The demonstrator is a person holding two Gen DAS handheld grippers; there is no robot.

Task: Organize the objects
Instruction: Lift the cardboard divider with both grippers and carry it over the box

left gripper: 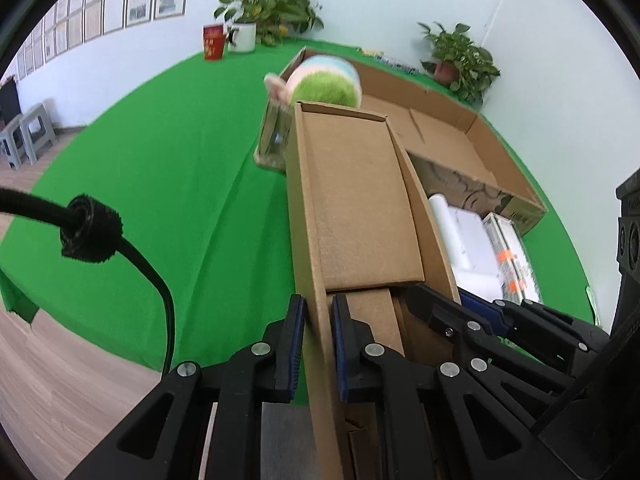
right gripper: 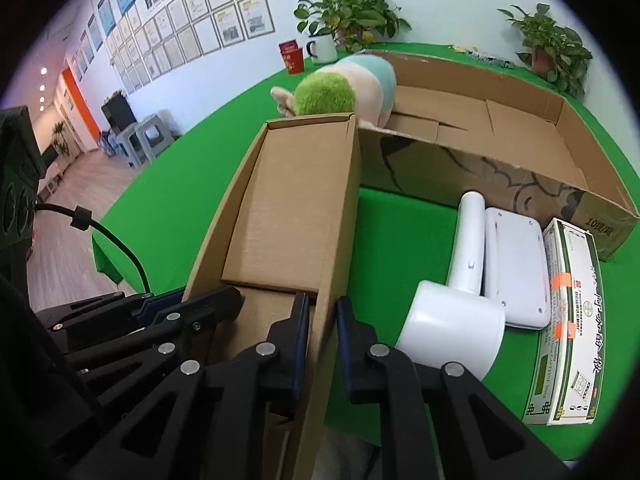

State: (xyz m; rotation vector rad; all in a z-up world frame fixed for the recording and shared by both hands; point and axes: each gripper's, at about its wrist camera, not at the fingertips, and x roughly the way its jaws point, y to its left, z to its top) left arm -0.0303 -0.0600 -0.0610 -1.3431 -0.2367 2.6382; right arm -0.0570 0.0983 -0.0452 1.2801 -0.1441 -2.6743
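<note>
small open cardboard box [left gripper: 352, 200] over the green table [left gripper: 160, 184], left gripper [left gripper: 319, 344] pinching its left wall, right gripper [right gripper: 323, 344] clamped on the right wall, plush toy [right gripper: 348, 88] behind

My 2 wrist cameras look steeply down along my tongs, close over the small cardboard box [left gripper: 352, 200] [right gripper: 288, 200]; both share it, the plush toy [left gripper: 324, 84] and big carton [right gripper: 520, 140].
</note>
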